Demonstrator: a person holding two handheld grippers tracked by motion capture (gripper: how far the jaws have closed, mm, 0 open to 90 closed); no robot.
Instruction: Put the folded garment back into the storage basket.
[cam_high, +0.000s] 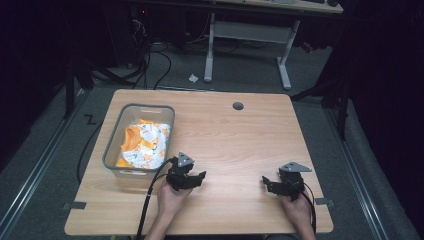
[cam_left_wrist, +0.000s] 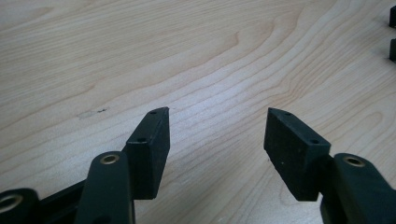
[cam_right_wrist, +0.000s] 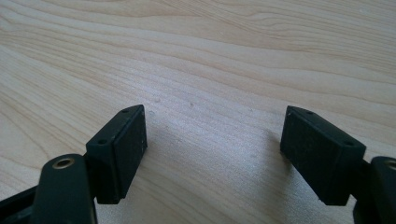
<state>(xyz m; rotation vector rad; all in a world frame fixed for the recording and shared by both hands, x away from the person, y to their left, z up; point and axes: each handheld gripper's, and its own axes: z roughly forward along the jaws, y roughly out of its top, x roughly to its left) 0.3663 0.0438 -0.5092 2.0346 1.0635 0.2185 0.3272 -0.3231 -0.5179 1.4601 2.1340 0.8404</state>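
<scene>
A grey bin stands at the table's left, holding an orange and white patterned cloth. Just to its right, near the front edge, a hand holds my left gripper, low over the wood. Its jaws stand open in the left gripper view with bare wood between them. At the front right my right gripper is held low over the table, pointing left. The right gripper view shows it open too, nothing between its pads.
The wooden table has a round cable hole near its far edge. Beyond it stand a white desk frame and cables on the grey floor. The other gripper's jaw tips show at the right edge of the left gripper view.
</scene>
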